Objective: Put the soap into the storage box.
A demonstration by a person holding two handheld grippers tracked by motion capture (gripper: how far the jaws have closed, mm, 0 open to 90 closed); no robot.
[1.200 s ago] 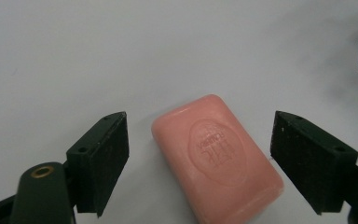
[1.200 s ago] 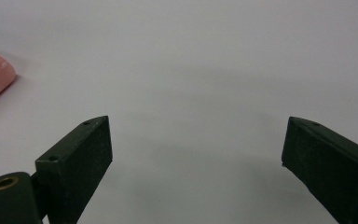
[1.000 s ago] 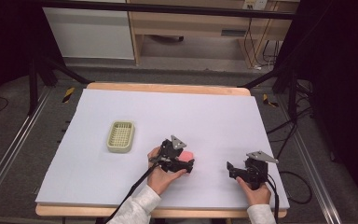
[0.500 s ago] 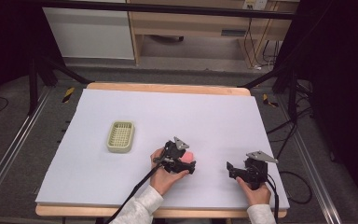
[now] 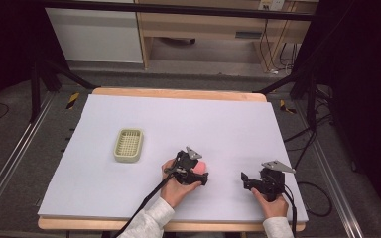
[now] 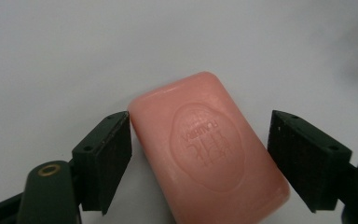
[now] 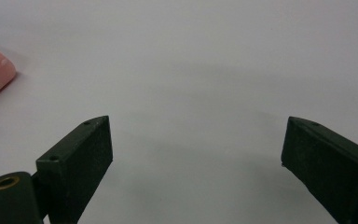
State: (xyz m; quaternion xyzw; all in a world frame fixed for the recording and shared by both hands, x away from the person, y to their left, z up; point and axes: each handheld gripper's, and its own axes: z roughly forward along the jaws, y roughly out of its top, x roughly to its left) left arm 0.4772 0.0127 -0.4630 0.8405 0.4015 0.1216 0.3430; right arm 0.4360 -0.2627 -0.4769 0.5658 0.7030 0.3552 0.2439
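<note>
Left gripper view, pink soap (image 6: 207, 149) between parted fingers (image 6: 105, 158), right fingers (image 7: 77, 163) parted.

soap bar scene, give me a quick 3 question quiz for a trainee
1. True or false: the left gripper is clamped tight on the pink soap bar.
2. Which thing lies left of the soap on the white table: A) cup B) green slotted soap dish C) sponge?
3. What does the right gripper hold?

Key: 1 false, the jaws straddle it with a gap on one side. 2 B. 3 nothing, it is open.
</note>
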